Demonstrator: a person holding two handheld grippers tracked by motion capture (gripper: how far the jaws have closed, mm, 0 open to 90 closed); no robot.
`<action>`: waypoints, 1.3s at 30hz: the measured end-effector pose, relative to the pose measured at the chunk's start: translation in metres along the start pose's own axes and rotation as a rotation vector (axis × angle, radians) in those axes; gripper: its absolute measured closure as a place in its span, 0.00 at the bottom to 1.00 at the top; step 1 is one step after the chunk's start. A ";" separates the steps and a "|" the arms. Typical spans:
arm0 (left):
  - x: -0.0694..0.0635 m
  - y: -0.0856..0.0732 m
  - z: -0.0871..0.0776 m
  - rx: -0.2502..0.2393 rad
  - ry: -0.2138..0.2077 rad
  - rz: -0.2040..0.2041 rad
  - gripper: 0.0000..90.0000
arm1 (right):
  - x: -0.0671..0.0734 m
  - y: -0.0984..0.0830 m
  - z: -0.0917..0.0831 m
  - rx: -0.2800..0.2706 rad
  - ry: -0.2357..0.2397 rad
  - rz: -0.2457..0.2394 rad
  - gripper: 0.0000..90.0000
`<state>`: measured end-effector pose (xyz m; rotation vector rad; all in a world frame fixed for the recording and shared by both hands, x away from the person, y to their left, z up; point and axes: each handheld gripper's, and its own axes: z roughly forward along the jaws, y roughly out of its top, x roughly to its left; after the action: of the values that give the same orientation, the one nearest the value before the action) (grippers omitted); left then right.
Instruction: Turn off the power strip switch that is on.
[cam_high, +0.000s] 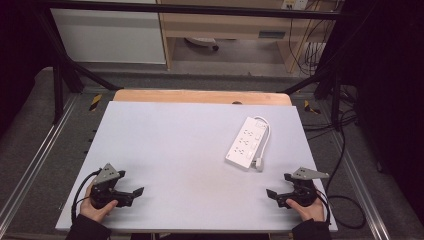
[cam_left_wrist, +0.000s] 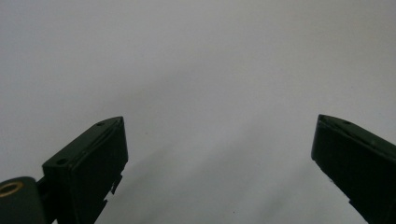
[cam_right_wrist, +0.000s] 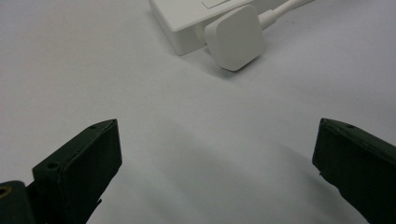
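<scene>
Both grippers rest at the near edge of the table (cam_high: 165, 150), jaws wide apart and empty: left gripper (cam_high: 131, 192), right gripper (cam_high: 274, 194). The power strip (cam_high: 245, 142) lies far right, its plug (cam_right_wrist: 235, 37) beside it. Nothing seems begun; likely a reach next.

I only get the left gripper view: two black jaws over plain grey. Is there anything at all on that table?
Observer: Yes, a white power strip lies on the table's far right part.
Operator: Is anyone near it?
Observer: The right gripper is nearest, jaws spread, pointing leftward, touching nothing.
Operator: Does it have a cord?
Observer: Yes, its white plug rests against the strip's near end.
</scene>
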<state>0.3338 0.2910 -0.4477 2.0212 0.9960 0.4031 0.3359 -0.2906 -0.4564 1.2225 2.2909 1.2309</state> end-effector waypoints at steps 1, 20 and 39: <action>0.000 0.000 0.000 0.000 0.000 0.001 0.04 | 0.000 0.000 0.000 -0.003 -0.001 -0.001 0.02; 0.000 -0.001 0.001 0.008 0.000 0.004 0.04 | 0.004 0.002 0.002 0.003 -0.006 -0.004 0.02; 0.001 -0.001 0.001 0.005 0.008 0.001 0.04 | 0.005 0.006 0.003 0.005 -0.010 -0.005 0.02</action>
<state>0.3344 0.2913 -0.4491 2.0260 1.0021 0.4097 0.3377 -0.2829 -0.4534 1.2209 2.2899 1.2161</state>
